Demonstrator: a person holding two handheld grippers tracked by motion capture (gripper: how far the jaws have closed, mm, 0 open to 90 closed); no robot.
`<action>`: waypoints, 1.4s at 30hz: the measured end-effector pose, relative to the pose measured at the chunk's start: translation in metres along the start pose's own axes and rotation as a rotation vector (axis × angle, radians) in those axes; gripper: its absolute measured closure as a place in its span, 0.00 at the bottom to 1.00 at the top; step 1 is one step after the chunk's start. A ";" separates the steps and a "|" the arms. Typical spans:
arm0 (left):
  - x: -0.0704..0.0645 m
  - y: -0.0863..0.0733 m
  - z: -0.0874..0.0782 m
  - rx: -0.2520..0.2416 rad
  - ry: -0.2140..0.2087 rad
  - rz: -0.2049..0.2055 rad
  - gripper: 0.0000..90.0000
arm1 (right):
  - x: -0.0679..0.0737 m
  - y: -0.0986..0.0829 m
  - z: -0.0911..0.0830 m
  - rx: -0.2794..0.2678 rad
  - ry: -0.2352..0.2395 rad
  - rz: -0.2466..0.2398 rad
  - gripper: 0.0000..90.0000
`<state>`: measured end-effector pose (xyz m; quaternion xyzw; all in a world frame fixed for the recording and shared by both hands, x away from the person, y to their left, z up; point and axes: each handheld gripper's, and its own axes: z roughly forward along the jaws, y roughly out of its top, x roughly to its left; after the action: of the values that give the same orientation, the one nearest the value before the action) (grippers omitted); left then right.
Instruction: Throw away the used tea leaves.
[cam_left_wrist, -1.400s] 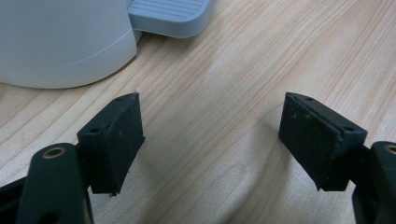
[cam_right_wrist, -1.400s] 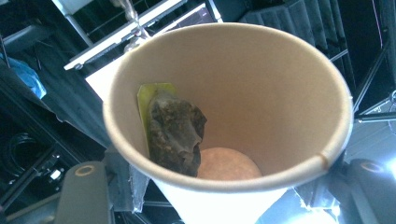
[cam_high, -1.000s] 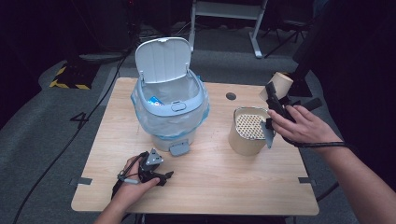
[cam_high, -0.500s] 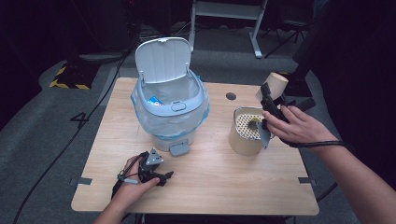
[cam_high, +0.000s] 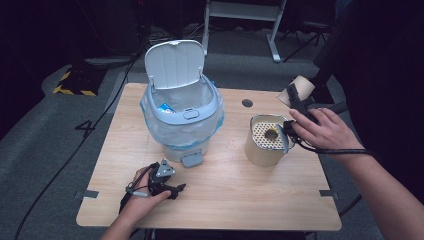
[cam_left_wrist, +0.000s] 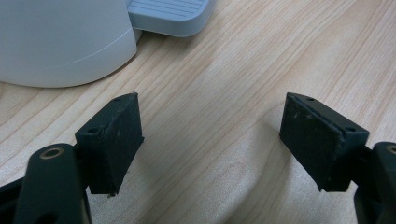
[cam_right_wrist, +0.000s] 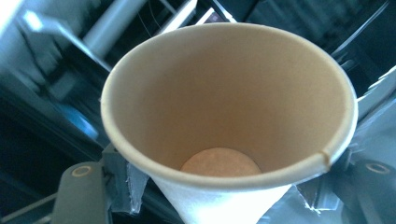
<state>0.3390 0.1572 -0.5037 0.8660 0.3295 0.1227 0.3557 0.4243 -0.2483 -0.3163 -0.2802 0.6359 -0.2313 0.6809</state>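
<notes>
One paper cup (cam_right_wrist: 229, 116) was held between the fingers of the right gripper (cam_high: 296, 102), above the bench (cam_high: 240, 195) edge. Near the pedal bin (cam_high: 182, 117), the left gripper (cam_high: 167, 186) rested on the bench with its fingers wide apart.

I see the wooden table (cam_high: 235, 195) carrying a lidded bin (cam_high: 181, 120), a tan perforated-top canister (cam_high: 266, 141), and my left gripper (cam_high: 172, 189) resting.

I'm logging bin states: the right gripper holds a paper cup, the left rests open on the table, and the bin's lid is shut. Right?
Not quite: the bin's lid stands open, tipped up behind the bin, as the high view shows. The rest holds: the right gripper holds the paper cup, and the left gripper rests open on the table.
</notes>
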 end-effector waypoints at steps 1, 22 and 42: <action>0.000 0.000 0.000 0.000 -0.001 0.001 0.24 | -0.002 -0.005 0.000 -0.029 0.038 0.113 0.33; 0.000 0.000 0.000 0.001 -0.002 0.001 0.24 | 0.018 -0.044 0.010 -0.400 0.637 1.517 0.33; 0.002 0.001 0.002 0.003 0.001 -0.004 0.21 | 0.023 -0.056 0.008 -0.717 0.900 1.889 0.33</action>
<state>0.3417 0.1568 -0.5038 0.8658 0.3317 0.1218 0.3543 0.4362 -0.3043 -0.2949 0.2468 0.8137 0.4983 0.1694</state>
